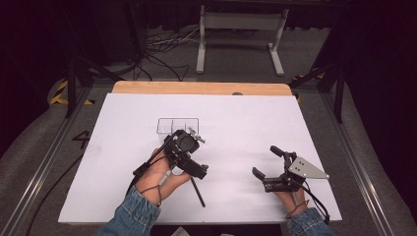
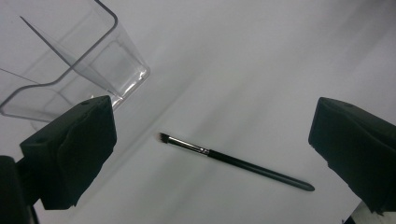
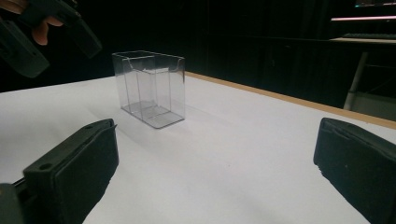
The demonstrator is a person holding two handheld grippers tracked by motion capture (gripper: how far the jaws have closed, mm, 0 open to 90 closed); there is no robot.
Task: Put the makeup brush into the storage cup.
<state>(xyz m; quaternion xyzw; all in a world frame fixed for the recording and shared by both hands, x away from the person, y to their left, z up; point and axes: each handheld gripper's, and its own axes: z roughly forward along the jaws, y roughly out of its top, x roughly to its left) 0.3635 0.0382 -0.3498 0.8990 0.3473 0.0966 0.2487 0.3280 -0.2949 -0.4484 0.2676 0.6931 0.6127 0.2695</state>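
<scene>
While held low over the near half of the desk (image 1: 246,123), both tools spread wide and gripping nothing.

Nearest, at the near edge: two denim sleeves (image 1: 129,212), one hand on each tool, a thin cord looped round each wrist.

Just beyond, near left: slim black makeup brush (image 1: 198,191) lying flat on the white surface, apart from everything else, running from beneath the left hand toward the near edge. In the left gripper view, lying loose (image 2: 233,161) between and below the two black jaws, touched by neither, with its silver ferrule and short angled bristles pointing toward the clear box.

Above it: left tool (image 2: 212,135), tipped down at the desk, jaws wide apart, empty.

Near right, well apart from the brush: right tool (image 1: 268,162), jaws open wide and empty, grey three-cornered plate on top, pointing left and far across the desk. Bare white desk between its jaws in the right gripper view.

Farther, left of centre: clear plastic box (image 1: 178,125) standing upright on the desk, split by clear walls into three compartments in a row, all empty. Just beyond the left tool from above; near corner close to the left jaw in the left gripper view (image 2: 70,56); in the right gripper view, standing well off (image 3: 149,88).

Farther again: bare white desk, then a wooden strip (image 1: 201,88) along the far edge.

Farthest: grey floor with loose cables (image 1: 162,46) and a white stand (image 1: 241,29), dark beyond.
</scene>
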